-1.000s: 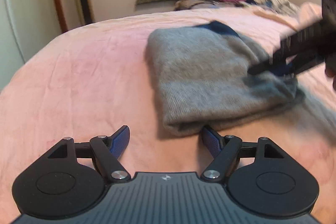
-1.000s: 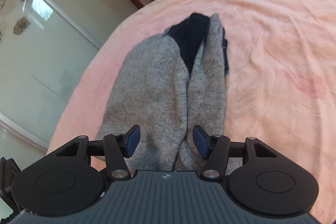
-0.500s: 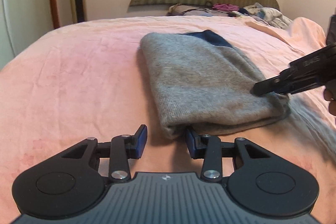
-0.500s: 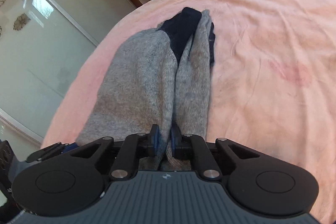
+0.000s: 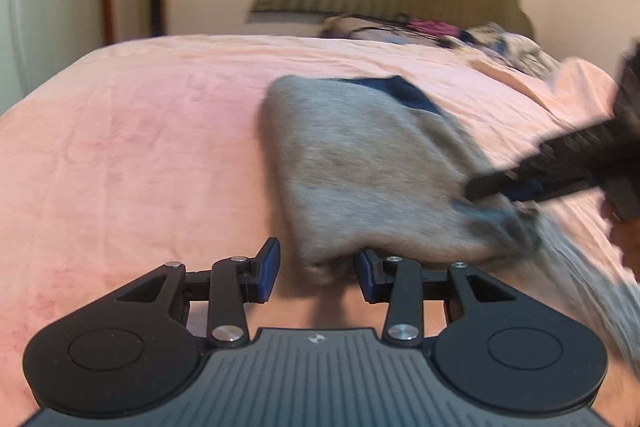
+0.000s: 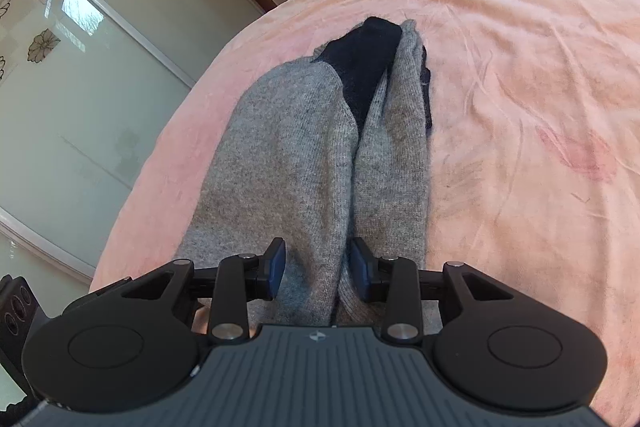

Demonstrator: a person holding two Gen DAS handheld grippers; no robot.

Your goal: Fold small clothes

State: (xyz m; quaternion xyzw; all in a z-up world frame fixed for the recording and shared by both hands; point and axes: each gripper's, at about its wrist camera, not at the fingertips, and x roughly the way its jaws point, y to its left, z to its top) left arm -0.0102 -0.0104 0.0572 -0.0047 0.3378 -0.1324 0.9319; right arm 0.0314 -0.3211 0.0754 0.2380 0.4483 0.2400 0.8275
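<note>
While the grey knit garment (image 6: 304, 163) lies folded on the pink bedspread (image 6: 520, 67), our right gripper (image 6: 318, 265) has just been opening, jaws parted over it. Left gripper (image 5: 316, 269) sits open at the near corner, pads not pinching.

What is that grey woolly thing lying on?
The grey knitted garment lies on a pink bedspread, with a dark navy part showing at its far end. What lies beneath or inside its folds is covered.
</note>
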